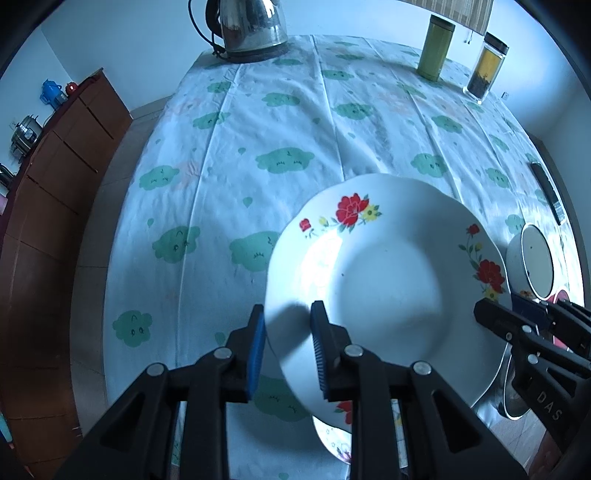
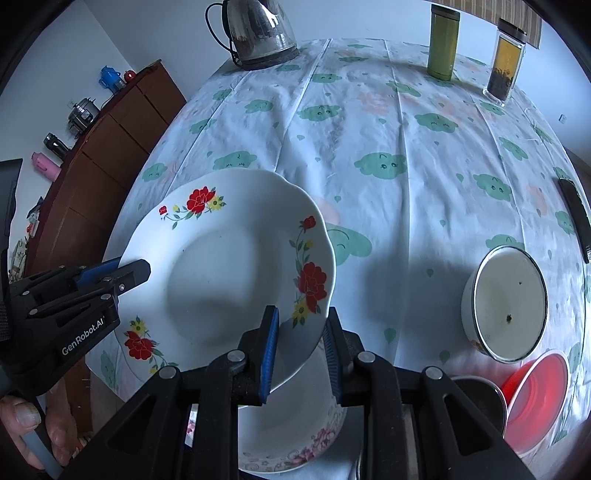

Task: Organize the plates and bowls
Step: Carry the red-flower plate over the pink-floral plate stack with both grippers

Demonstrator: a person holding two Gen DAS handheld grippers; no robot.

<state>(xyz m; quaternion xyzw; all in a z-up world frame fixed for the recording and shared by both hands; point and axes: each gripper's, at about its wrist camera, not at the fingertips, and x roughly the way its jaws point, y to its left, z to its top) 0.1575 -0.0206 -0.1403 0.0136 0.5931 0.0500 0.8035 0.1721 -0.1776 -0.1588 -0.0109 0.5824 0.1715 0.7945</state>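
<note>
A white plate with red flowers (image 1: 388,277) (image 2: 221,277) is held tilted above the table by both grippers. My left gripper (image 1: 288,310) is shut on its near-left rim, blue pads on either side of the edge. My right gripper (image 2: 303,312) is shut on the opposite rim. Each gripper also shows in the other's view, the right gripper (image 1: 495,314) at the plate's right edge and the left gripper (image 2: 136,269) at its left edge. Under the held plate lies a second plate with pink flowers (image 2: 295,435) (image 1: 336,439), mostly hidden.
A white enamel bowl (image 2: 506,302), a red bowl (image 2: 535,391) and a dark metal bowl (image 2: 480,398) sit at the right. At the table's far edge stand a kettle (image 2: 258,33), a green canister (image 2: 443,44) and a jar (image 2: 506,59). A wooden cabinet (image 1: 55,206) stands left of the table.
</note>
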